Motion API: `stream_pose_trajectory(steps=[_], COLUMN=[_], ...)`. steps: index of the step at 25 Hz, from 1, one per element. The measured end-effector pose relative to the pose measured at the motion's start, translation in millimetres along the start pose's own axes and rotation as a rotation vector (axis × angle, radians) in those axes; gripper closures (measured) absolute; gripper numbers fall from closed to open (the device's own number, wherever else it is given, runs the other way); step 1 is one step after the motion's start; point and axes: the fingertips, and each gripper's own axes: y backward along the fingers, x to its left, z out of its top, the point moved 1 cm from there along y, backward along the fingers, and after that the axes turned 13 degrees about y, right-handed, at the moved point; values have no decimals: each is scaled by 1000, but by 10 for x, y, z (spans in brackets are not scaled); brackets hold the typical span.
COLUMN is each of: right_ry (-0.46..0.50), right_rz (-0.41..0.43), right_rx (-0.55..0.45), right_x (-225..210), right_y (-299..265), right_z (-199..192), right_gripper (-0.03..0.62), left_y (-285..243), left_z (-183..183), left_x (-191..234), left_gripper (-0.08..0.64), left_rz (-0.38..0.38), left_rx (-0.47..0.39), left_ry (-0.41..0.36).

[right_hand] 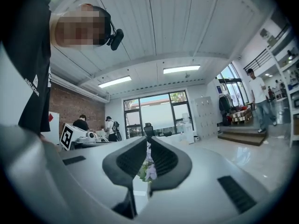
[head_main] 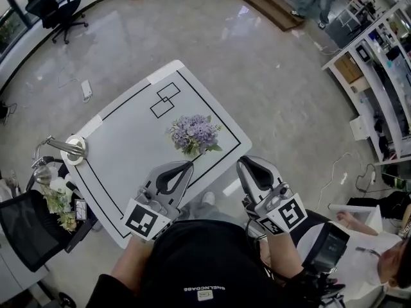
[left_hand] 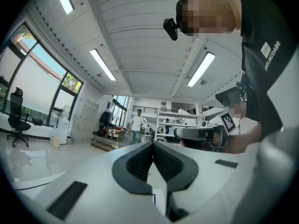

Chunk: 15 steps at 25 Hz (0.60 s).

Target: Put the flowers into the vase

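A bunch of purple flowers [head_main: 192, 133] with green leaves sits near the front of the white table [head_main: 128, 140]. From above I cannot tell whether a vase is under it. My left gripper [head_main: 191, 163] is held up over the table's near edge, just in front of the bunch. In the left gripper view its jaws [left_hand: 153, 143] are shut and hold nothing. My right gripper [head_main: 241, 162] hangs beyond the table's right corner. Its jaws [right_hand: 148, 138] stand a thin slit apart, with nothing held. The flowers [right_hand: 148, 171] show far off through that slit.
A metal fixture on a round base [head_main: 72, 149] is at the table's left corner. A dark chair [head_main: 26, 230] and a small flower bundle [head_main: 59, 205] stand left of me. A seated person [head_main: 379, 255] is close on my right. Shelving [head_main: 385, 63] lines the far right.
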Motion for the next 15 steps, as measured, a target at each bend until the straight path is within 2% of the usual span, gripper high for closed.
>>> stream_pose_trajectory(steps=[6,15], right_ry=[2,19], right_rz=[-50,-98], right_rx=[-49,-70], right_x=[-44,-131], right_y=[162,319], right_z=[227,300], right_gripper=[558,561], left_y=[-119,-274], left_z=[320,358], left_x=[-214,-332], left_gripper=[555,555], left_rz=[-6,-14], left_rx=[-33,-5], left_ry=[-35,-59])
